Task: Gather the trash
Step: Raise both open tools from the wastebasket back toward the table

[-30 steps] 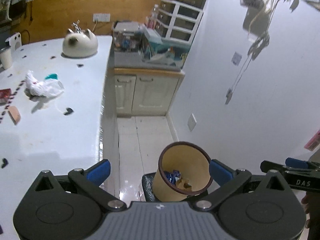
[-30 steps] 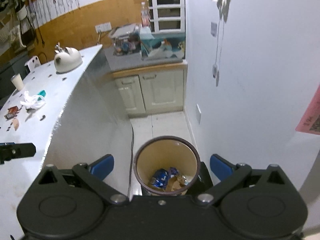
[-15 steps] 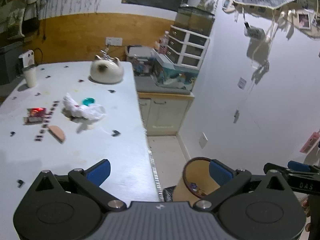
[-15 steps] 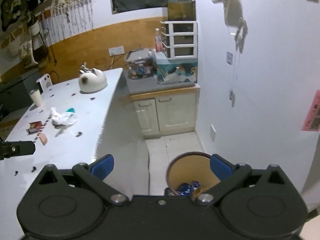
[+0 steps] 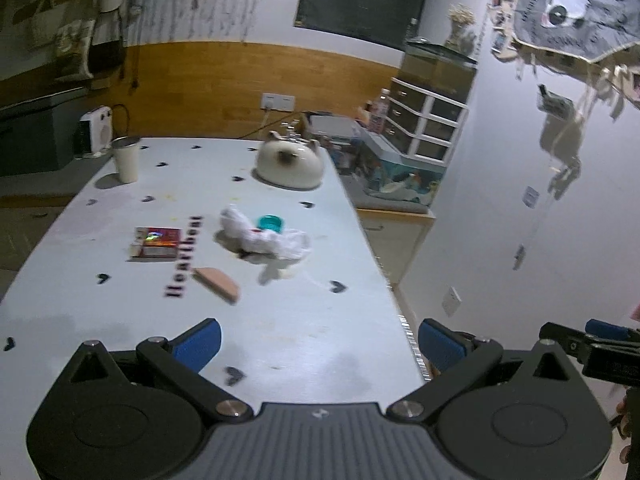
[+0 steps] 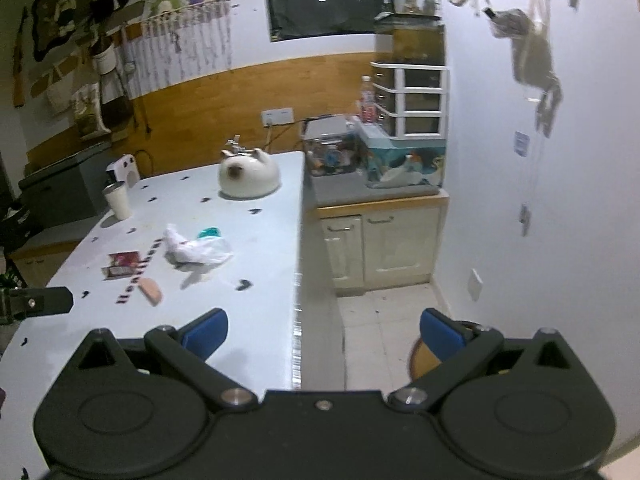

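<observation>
Both claws hang spread wide and hold nothing: the left claw (image 5: 318, 344) sits low in its frame over the near part of the white counter (image 5: 280, 332), and the right claw (image 6: 322, 334) straddles the counter's edge. Trash lies mid-counter, apart from both: a crumpled white wrapper (image 5: 266, 240), a red packet (image 5: 156, 242) and a pink scrap (image 5: 218, 283). Only the bin's rim (image 6: 416, 354) shows, lower right, behind the right claw's finger.

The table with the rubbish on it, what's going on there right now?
A person is clearing trash with two handheld grippers. Both the left gripper and the right gripper are open, empty and pointed at the table. A crumpled white wrapper, a red packet and a pink scrap lie there untouched.
</observation>
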`<state>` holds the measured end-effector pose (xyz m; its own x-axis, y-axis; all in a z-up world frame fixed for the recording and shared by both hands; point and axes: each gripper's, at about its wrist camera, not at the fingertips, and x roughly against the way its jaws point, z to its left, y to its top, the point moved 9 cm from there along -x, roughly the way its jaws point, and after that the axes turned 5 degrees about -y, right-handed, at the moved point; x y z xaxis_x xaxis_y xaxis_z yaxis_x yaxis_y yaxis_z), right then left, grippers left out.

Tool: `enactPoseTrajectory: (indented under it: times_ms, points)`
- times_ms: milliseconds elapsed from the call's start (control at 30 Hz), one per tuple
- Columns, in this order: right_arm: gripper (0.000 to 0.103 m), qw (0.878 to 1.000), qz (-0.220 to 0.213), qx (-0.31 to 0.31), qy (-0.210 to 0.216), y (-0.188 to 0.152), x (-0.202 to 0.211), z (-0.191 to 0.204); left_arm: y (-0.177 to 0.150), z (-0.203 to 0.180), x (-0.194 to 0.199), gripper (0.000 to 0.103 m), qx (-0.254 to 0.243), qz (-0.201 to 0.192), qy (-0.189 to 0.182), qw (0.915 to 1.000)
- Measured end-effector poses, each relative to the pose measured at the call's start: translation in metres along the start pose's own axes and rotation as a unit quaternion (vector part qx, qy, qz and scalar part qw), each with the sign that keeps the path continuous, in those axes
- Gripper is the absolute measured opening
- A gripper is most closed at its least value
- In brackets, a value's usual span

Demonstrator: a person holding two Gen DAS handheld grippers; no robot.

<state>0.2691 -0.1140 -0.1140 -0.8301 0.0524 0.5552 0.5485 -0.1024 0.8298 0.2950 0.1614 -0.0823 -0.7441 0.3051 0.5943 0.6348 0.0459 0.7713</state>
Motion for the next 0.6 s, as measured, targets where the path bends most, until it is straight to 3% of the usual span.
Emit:
enactPoseTrajectory:
  times_ms: [333,600]
  points:
    - [0.103,0.999,-0.004,0.032,0.020,0.012,-0.021,0.080,0.020,0.080,-0.009,0.103,0.018,-0.009,0.025,0.9995]
    - [0.103,0.998,-0.003,0.024,0.051,0.023,-0.058,0.121,0.053,0.138,-0.051,0.103,0.013,-0.018,0.040,0.9989]
